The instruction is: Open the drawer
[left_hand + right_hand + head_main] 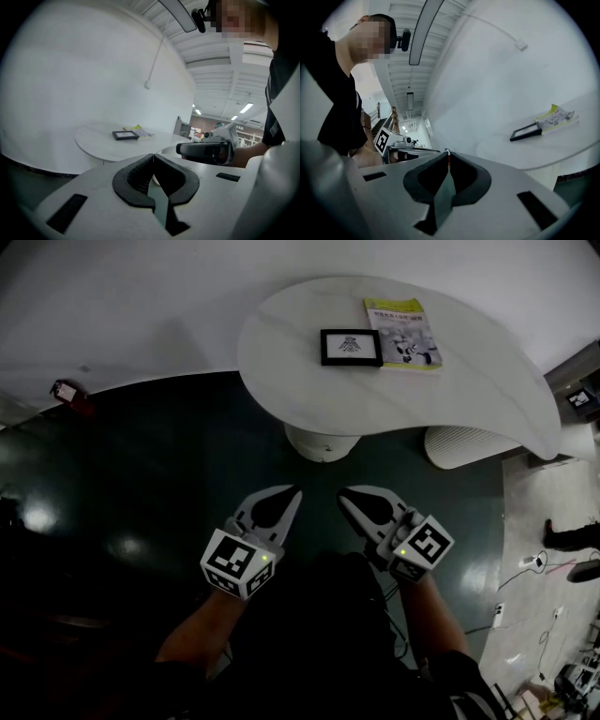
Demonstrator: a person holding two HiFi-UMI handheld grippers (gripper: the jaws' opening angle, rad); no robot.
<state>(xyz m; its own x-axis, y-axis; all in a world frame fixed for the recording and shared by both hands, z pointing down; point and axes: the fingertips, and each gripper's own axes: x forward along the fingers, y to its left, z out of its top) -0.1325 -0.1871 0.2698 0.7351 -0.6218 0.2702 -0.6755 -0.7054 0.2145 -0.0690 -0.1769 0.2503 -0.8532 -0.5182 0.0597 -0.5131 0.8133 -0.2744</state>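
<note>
No drawer shows in any view. My left gripper (295,491) and right gripper (343,493) hang side by side over the dark floor, close in front of the person's body, short of the white table (450,381). Both are shut with nothing between the jaws. In the left gripper view the left gripper's (153,156) dark pads meet at the tips, and the right gripper (206,149) shows beside it. In the right gripper view the right gripper's (448,153) pads also touch, with the left gripper (401,147) off to the left.
On the table lie a black picture frame (352,347) and a yellow-green book (401,332). The table's pedestal (322,442) stands just beyond the grippers. A white ribbed object (464,444) sits under the table's right side. Cables (534,563) lie at the right; a curved white wall rises behind.
</note>
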